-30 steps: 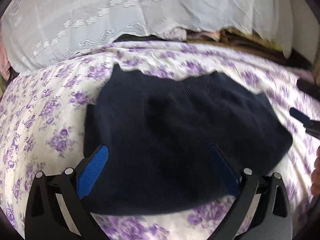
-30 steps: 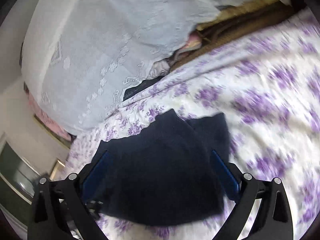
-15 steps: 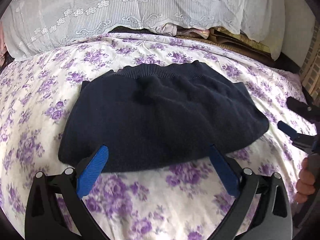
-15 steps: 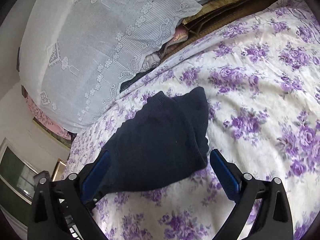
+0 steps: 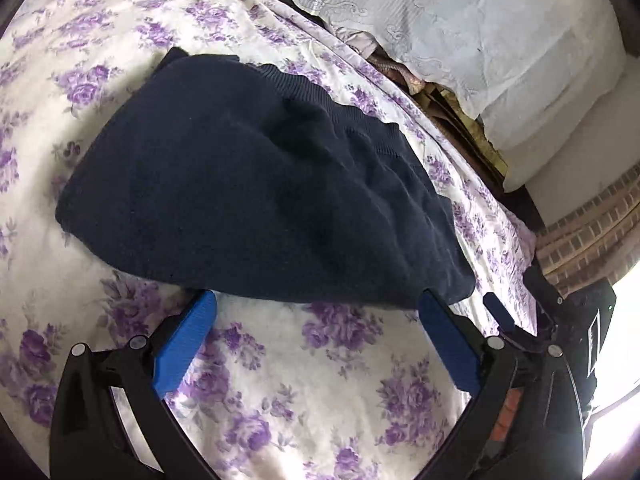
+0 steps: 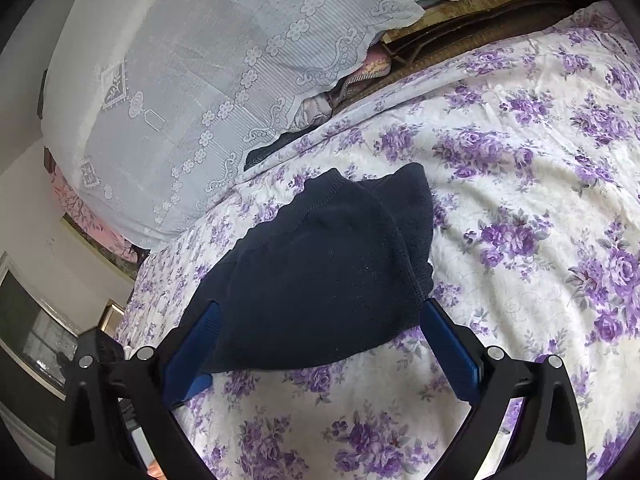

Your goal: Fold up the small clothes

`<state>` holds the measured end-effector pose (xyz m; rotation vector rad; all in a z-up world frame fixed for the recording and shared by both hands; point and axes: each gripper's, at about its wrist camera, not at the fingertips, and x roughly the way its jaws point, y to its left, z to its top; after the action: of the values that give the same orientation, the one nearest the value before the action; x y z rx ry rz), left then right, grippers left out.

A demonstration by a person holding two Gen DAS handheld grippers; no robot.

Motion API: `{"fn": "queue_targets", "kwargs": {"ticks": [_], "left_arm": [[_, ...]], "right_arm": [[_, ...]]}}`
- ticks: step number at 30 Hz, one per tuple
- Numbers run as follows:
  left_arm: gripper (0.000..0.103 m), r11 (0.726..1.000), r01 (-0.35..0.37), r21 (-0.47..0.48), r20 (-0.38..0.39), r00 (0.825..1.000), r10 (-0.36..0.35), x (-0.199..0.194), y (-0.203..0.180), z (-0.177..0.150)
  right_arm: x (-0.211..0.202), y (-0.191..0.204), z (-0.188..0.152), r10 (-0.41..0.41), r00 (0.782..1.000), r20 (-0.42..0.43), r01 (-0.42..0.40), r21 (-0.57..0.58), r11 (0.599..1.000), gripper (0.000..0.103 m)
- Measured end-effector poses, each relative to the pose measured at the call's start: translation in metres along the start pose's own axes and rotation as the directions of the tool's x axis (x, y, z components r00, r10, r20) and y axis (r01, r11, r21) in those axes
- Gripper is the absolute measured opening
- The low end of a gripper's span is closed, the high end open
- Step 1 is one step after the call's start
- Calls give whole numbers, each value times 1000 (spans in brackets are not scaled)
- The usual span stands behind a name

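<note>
A dark navy knit garment (image 5: 256,192) lies folded on the purple-flowered bedsheet (image 5: 320,380), its ribbed hem toward the pillows. It also shows in the right wrist view (image 6: 320,280). My left gripper (image 5: 316,312) is open and empty, just short of the garment's near edge. My right gripper (image 6: 320,320) is open and empty, its blue fingers either side of the garment's near end. The right gripper's finger (image 5: 496,312) shows at the right edge of the left wrist view.
White lace-covered pillows (image 6: 224,60) lie along the far side of the bed. Folded cloths and a wooden edge (image 5: 452,108) sit under them. A brick wall (image 5: 592,220) stands at the right. A dark cabinet (image 6: 24,328) is at the left.
Both grippers have drawn back from the garment, which now lies flat and folded on the sheet. The left wrist view has swung left and tilted.
</note>
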<state>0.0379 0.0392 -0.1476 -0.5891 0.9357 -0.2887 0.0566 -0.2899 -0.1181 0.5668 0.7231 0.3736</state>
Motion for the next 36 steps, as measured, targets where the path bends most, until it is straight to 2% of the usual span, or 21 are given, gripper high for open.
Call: {"fn": "queue_targets", "kwargs": {"ticks": [6,11,14,20,23,25,29,32,33,36], "left_arm": [[98,999,-20,27,6,1000,20,-2,-4,1],[98,999,20,-34,61,998,-18,-20,3,7],[98,999,8,-48,94,996,-4,-28,9,13],[98,995,-98,-24,151,983,101,-36,9,17],[98,989,-143,23,180,974,137,-41,0,21],[98,978,-197,66,204,962,180,-44,-10,27],[98,935,-306,178,223,938,264,-37,-34,42],[98,899,-385,210,219,914,340,-18,-42,55],[98,895,-396,205,201,912,357,-10,-41,59],[98,920,-357,163,122,932,340,15,-30,67]], "right_arm": [[0,-2,-1,-3,1000,-7,3,18,1000,100],[2,-8,-2,-15,1000,-25,16,51,999,100],[4,-15,-5,3,999,-48,2,96,995,100],[9,-22,-17,109,990,-89,-89,203,975,100],[18,-18,-20,172,979,-108,-141,245,959,100],[30,-19,-18,194,974,-115,-153,296,943,100],[46,-24,-9,132,988,-75,-95,369,925,100],[57,-24,-2,96,994,-55,-67,395,916,100],[62,-23,1,83,996,-42,-60,394,917,100],[71,-19,7,59,998,-6,-53,354,934,100]]}}
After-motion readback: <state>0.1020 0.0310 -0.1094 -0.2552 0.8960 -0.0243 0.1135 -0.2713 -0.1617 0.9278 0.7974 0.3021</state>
